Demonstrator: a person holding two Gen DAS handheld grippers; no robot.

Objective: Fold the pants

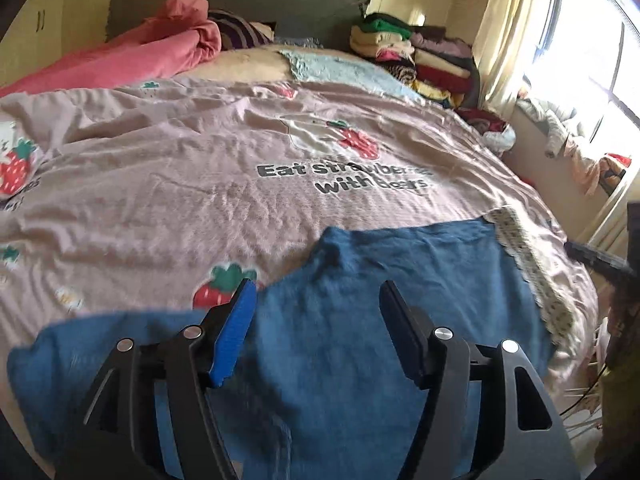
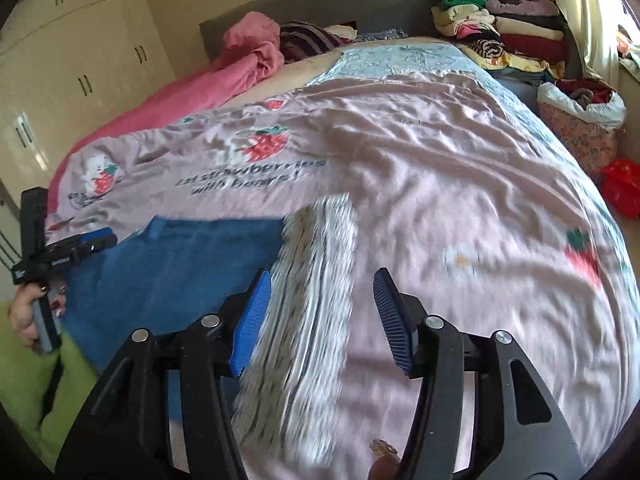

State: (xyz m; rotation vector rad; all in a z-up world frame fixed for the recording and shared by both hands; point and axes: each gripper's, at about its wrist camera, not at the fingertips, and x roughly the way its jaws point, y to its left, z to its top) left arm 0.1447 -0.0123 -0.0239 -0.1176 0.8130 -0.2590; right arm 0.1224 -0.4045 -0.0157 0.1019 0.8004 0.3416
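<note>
Blue pants (image 1: pixel 360 320) lie spread on the pink strawberry bedspread (image 1: pixel 200 168) at the near edge of the bed, with a patterned cuff (image 1: pixel 532 264) along their right side. My left gripper (image 1: pixel 316 328) is open and empty just above the blue fabric. In the right wrist view the pants (image 2: pixel 180 264) lie at lower left, and the patterned cuff (image 2: pixel 312 312), blurred, runs between the fingers of my right gripper (image 2: pixel 322 316), which is open and empty. The left gripper (image 2: pixel 80 246) shows at the far left there.
A pink duvet (image 1: pixel 132 60) is bunched at the head of the bed. A stack of folded clothes (image 2: pixel 508 32) sits at the far right corner. A bag of clothes (image 2: pixel 580 120) and a red bag (image 2: pixel 624 188) stand beside the bed. Wardrobes (image 2: pixel 72 60) line the left wall.
</note>
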